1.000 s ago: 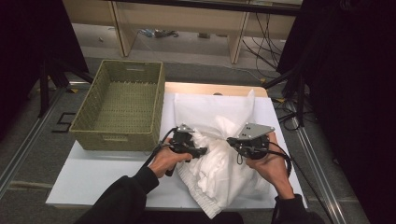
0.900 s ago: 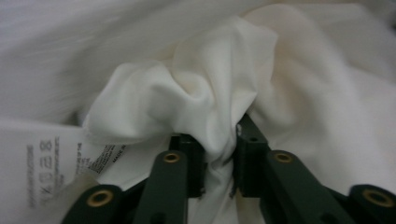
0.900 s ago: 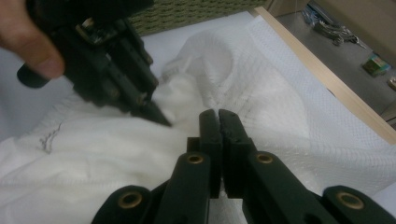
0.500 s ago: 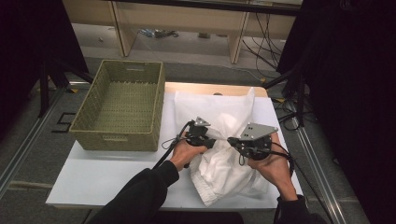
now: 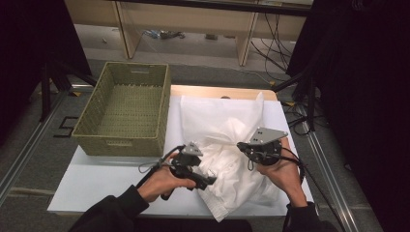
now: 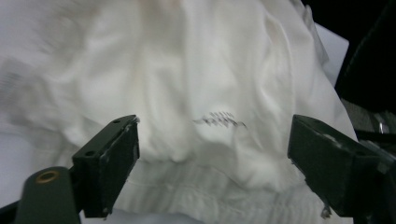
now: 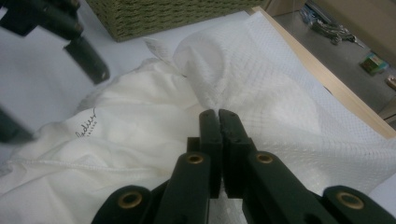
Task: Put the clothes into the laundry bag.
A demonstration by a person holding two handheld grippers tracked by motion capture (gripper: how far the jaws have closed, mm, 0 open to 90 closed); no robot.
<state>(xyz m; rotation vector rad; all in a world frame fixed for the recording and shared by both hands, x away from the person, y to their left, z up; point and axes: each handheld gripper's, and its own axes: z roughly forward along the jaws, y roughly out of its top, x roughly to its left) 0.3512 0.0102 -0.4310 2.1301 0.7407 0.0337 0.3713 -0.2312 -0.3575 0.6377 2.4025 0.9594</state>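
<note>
garment (image 5: 227, 145): white cloth, soft and matt, crumpled; one part a sheer waffle-textured weave (image 7: 280, 93), the other smoother, with a stitched hem and small dark printed lettering
basket (image 5: 126, 108): olive-green woven fibre, rough and matt
counter (image 5: 96, 179): smooth, matt white top; pale wood edge at the far side
left hand-held gripper (image 6: 212, 172): black matt jaws, scuffed pale at the edges, brass-coloured rivet
right hand-held gripper (image 7: 218, 122): black matt jaws, brass-coloured rivets; grey metal plate on top
</note>
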